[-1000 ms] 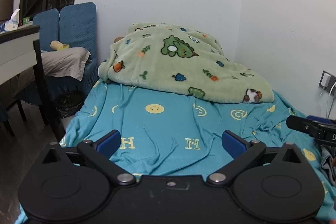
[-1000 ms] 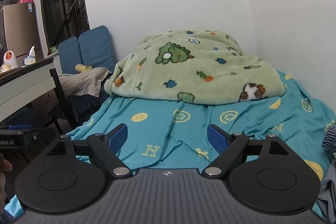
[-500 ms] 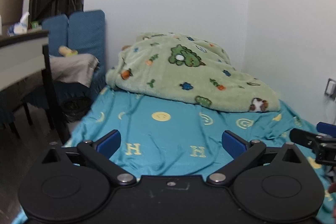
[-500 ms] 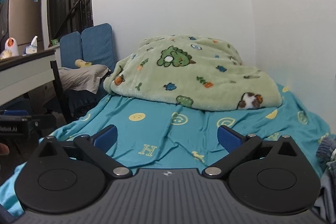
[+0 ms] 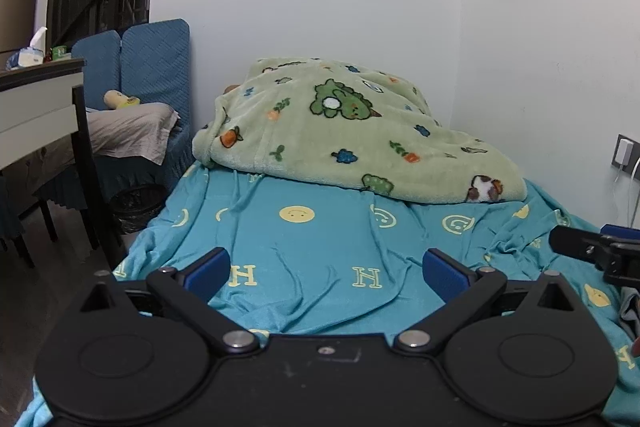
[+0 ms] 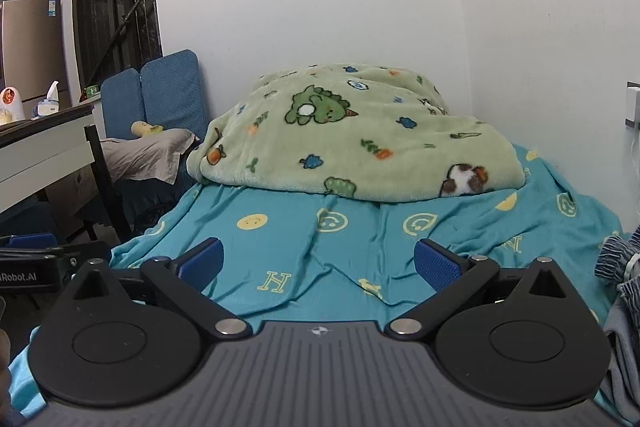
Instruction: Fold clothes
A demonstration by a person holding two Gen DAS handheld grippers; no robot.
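Note:
My left gripper [image 5: 326, 269] is open and empty, held low over the teal bed sheet [image 5: 320, 247]. My right gripper [image 6: 318, 263] is open and empty over the same sheet [image 6: 360, 247]. A grey and blue-striped garment [image 6: 622, 291] lies at the right edge of the bed, beside the right gripper; a sliver of it shows in the left wrist view [image 5: 630, 307]. The right gripper also shows at the right of the left wrist view [image 5: 592, 247], and the left gripper at the left of the right wrist view [image 6: 36, 263].
A green cartoon blanket [image 5: 352, 135] is heaped at the head of the bed against the wall. A desk [image 5: 36, 107] and a blue chair with grey cloth [image 5: 136, 131] stand left of the bed. A wall socket with cables [image 5: 624, 155] is at the right.
Both grippers have pulled back and tilted slightly up, so the blanket and bed sit lower and farther in view. The right gripper's jaws stand wider than a second ago.

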